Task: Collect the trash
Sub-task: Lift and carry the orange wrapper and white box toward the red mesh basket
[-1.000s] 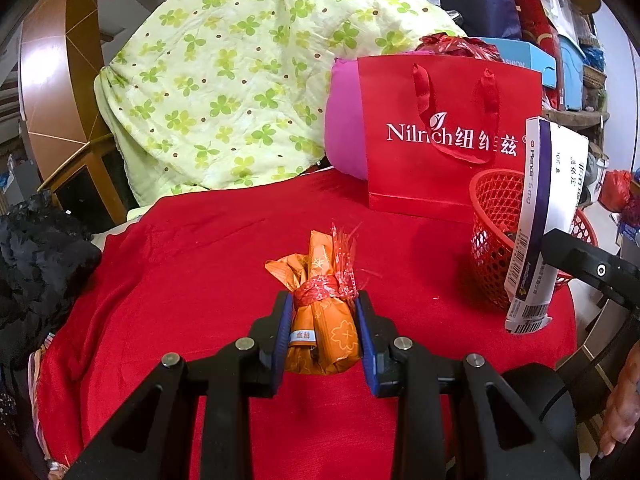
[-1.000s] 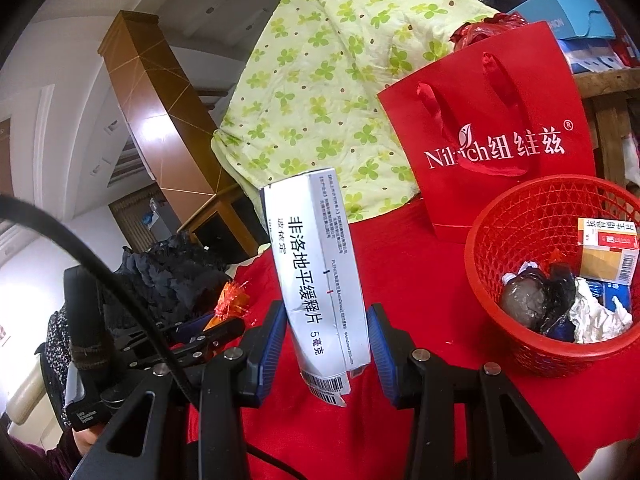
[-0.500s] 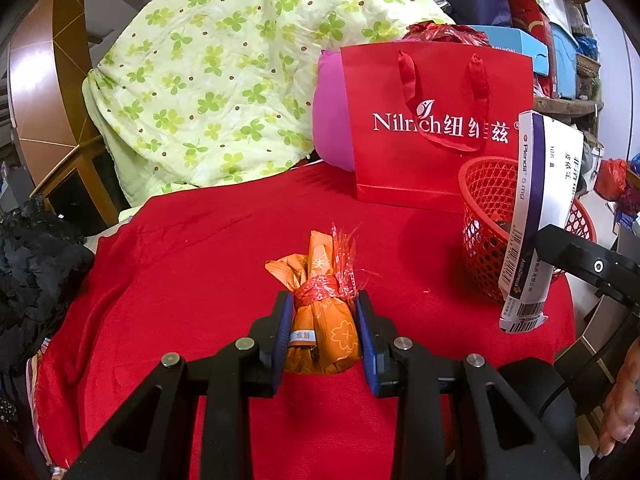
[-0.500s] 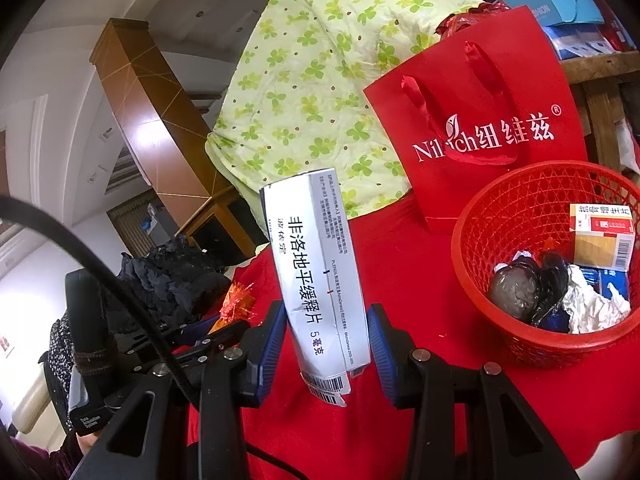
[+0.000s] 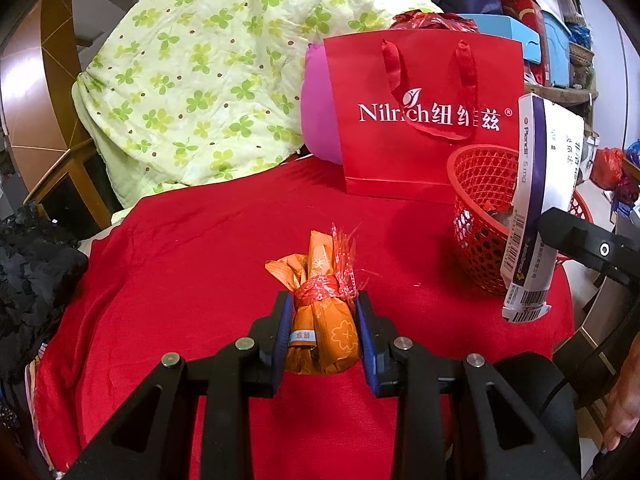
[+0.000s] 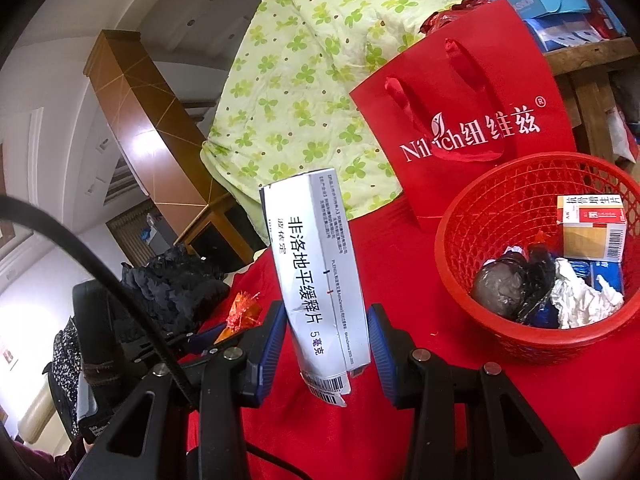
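Observation:
My left gripper point(image 5: 323, 330) is shut on an orange wrapped packet point(image 5: 320, 320) tied with red foil, held just above the red tablecloth point(image 5: 200, 272). My right gripper point(image 6: 327, 344) is shut on a white medicine box point(image 6: 318, 272) with Chinese print, held upright above the cloth. The box also shows in the left wrist view point(image 5: 540, 208), in front of the red mesh basket point(image 5: 476, 208). In the right wrist view the basket point(image 6: 480, 216) sits to the right of the box and holds small boxes, crumpled paper and a dark wad.
A red paper gift bag point(image 5: 424, 120) stands behind the basket. A green clover-print quilt point(image 5: 208, 80) and a pink cushion point(image 5: 318, 120) lie behind the table. Black fabric point(image 5: 32, 264) is piled at the left edge. Cluttered shelves point(image 5: 552, 40) are at the back right.
Both grippers have moved forward and right toward the basket, each keeping its hold. The basket and gift bag now look nearer in both views.

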